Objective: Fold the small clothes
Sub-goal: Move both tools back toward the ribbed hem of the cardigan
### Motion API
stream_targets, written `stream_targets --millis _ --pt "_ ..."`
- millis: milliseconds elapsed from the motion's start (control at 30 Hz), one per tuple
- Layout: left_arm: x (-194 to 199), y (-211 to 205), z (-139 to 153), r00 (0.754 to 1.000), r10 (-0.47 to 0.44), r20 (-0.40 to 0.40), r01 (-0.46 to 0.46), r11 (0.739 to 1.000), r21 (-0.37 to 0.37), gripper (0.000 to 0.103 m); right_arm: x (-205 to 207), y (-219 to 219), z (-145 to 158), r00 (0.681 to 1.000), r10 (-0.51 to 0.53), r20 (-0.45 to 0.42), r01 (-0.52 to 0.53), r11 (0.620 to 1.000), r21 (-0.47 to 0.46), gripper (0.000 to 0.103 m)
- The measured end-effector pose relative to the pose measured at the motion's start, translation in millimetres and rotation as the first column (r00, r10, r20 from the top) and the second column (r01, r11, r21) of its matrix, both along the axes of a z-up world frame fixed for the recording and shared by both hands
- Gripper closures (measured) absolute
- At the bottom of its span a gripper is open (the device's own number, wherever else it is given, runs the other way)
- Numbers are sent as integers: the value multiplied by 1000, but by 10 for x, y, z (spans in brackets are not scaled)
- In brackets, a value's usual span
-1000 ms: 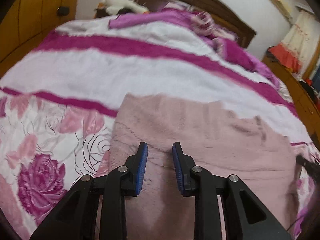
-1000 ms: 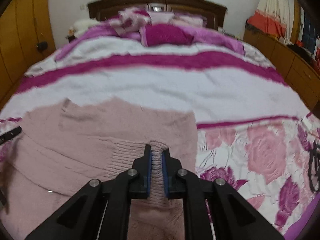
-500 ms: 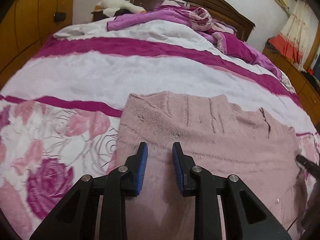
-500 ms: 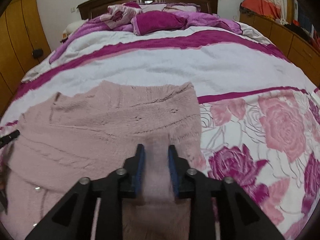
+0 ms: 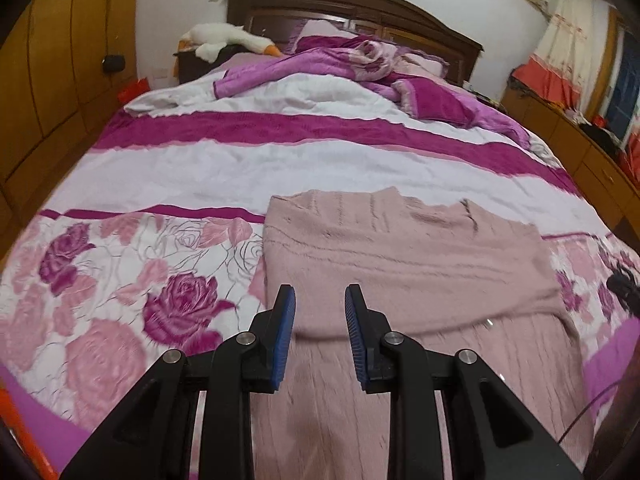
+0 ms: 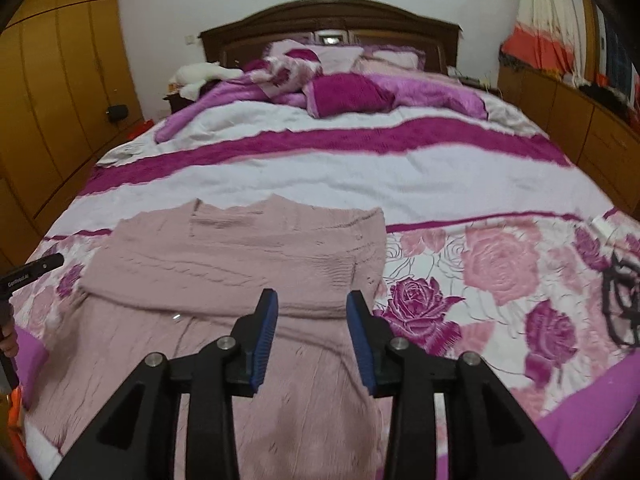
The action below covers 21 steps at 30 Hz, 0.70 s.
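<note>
A dusty-pink knit sweater [image 5: 400,256] lies on the bed, its near part folded up over the far part. It also shows in the right wrist view [image 6: 240,256]. My left gripper [image 5: 320,312] is open and empty above the sweater's left side, clear of the cloth. My right gripper [image 6: 312,312] is open and empty above the sweater's right side. The tip of the left gripper [image 6: 32,272] shows at the left edge of the right wrist view.
The bedspread [image 5: 280,160] is white with magenta stripes and rose prints. A crumpled purple blanket [image 5: 340,60] and pillows lie by the dark headboard [image 6: 328,20]. A plush goose [image 5: 224,38] sits far left. Wooden wardrobes [image 6: 48,100] and a low cabinet [image 6: 580,120] flank the bed.
My right gripper let go of the sweater's ribbed edge and opened wide. Both grippers pulled back and up from the sweater, which now lies folded.
</note>
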State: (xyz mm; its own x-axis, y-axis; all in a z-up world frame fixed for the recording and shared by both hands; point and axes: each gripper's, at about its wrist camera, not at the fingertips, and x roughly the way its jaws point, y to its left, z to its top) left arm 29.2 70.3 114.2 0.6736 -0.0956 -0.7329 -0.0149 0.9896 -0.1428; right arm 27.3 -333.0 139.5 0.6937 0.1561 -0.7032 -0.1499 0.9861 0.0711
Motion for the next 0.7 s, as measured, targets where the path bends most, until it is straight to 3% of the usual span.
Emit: stream_targets --millis 367,500,700 --pt "-928 -322 254 994 -107 -24 107 994 19 99 -1140 143 517 993 115 31 -115 993 12 56" --pt "-1242 -378 181 988 -148 -46 149 989 18 99 -1488 266 452 988 155 21 -155 988 -17 52" --pt "-1657 -404 -32 986 -150 -78 153 987 41 98 -1807 411 80 983 182 -40 -183 982 -42 51"
